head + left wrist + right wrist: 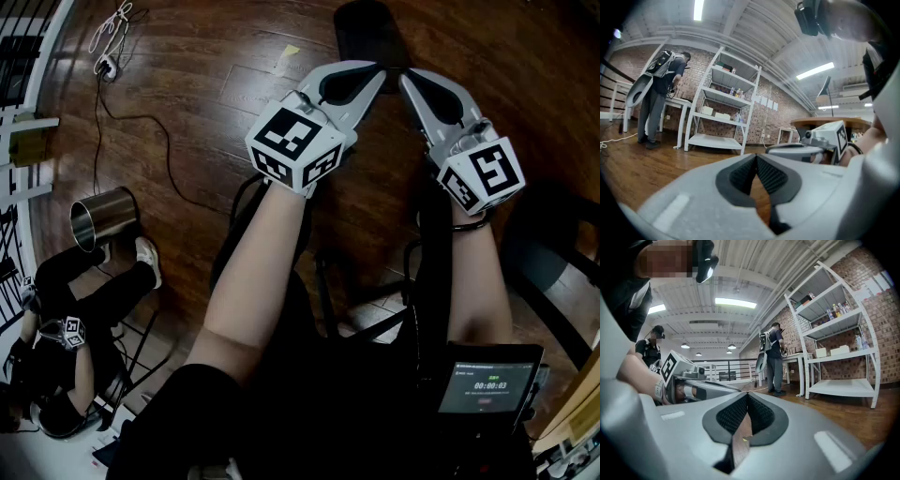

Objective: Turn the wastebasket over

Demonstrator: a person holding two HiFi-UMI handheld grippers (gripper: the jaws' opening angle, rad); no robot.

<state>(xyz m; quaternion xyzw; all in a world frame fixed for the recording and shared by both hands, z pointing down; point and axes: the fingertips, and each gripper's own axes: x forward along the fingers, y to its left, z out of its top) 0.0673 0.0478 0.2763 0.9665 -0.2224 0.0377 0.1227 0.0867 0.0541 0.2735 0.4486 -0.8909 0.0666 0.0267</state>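
A dark rounded object (366,23), perhaps the wastebasket, stands on the wood floor at the top of the head view, just beyond both gripper tips; neither gripper view shows it. A shiny metal can (103,217) lies on its side at far left. My left gripper (375,71) (756,156) is held level over the floor, pads meeting at the tip, nothing between them. My right gripper (409,79) (746,394) sits close beside it, also shut and empty. Each gripper shows in the other's view: the right one (806,148), the left one (696,386).
A cable and power strip (107,64) run along the floor at upper left. Another person (66,309) sits at lower left by the metal can. A dark chair (553,253) is at right. White shelving (723,110) and a standing person (660,93) are along the brick wall.
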